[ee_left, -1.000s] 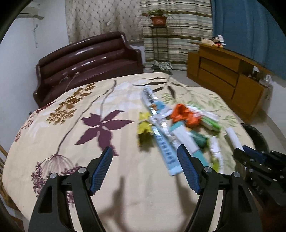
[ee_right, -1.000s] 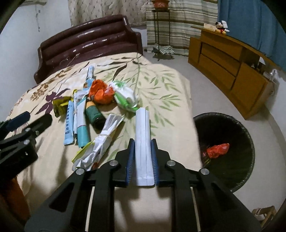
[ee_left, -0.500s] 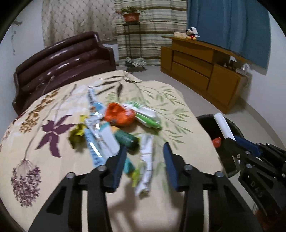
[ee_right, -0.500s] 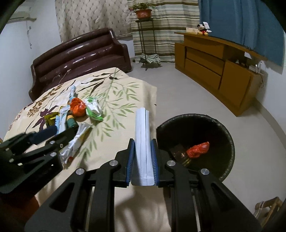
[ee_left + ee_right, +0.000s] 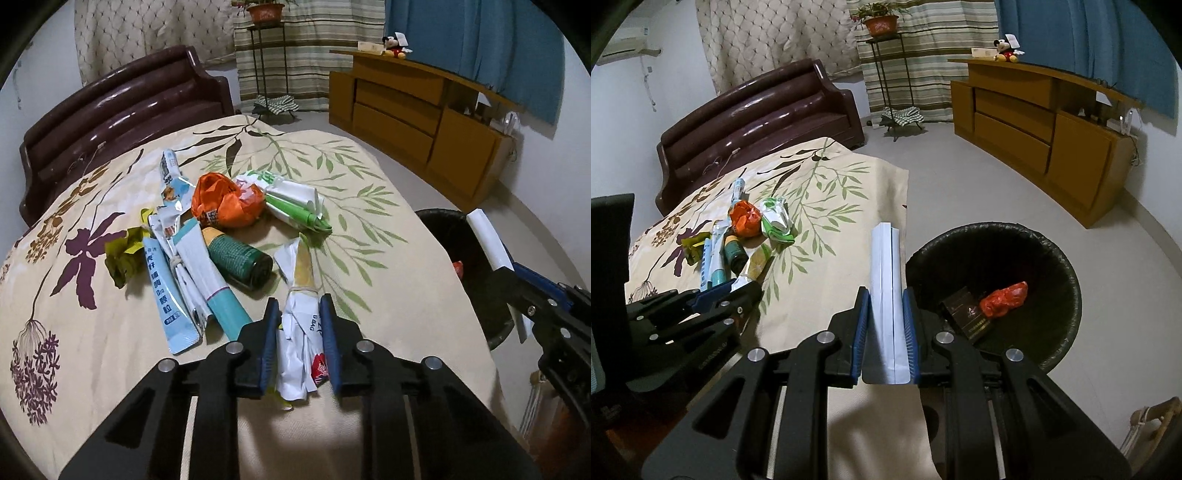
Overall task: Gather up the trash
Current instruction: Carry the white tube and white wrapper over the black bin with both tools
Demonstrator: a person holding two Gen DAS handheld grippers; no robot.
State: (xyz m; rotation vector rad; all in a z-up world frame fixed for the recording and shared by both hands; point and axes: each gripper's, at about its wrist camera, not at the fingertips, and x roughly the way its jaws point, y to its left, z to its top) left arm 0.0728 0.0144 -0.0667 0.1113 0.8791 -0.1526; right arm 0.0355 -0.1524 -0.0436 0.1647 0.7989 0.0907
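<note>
On the floral tablecloth [image 5: 92,332] lies a heap of trash: an orange bag [image 5: 229,201], a green-and-white wrapper [image 5: 291,199], a dark green roll [image 5: 240,258], a light blue sachet [image 5: 162,291] and a teal tube [image 5: 214,280]. My left gripper [image 5: 299,301] is closing, its pads pressing a crumpled white wrapper bundle [image 5: 299,332] tied with a rubber band. My right gripper [image 5: 885,291] is shut on a folded white paper pack [image 5: 884,266], beside the rim of the black bin [image 5: 997,229]. A red crumpled bag [image 5: 1004,299] and a dark box [image 5: 967,314] lie inside the bin.
A dark brown sofa [image 5: 122,99] stands behind the table. A wooden cabinet [image 5: 1034,122] runs along the right wall, with a plant stand [image 5: 882,66] by the curtains. Bare grey floor surrounds the bin. A yellow-green wrapper [image 5: 123,254] lies at the heap's left.
My left gripper swung right over the heap and its wide jaws closed around the white bundle. My right gripper carried the white pack from over the table to beside the bin.
</note>
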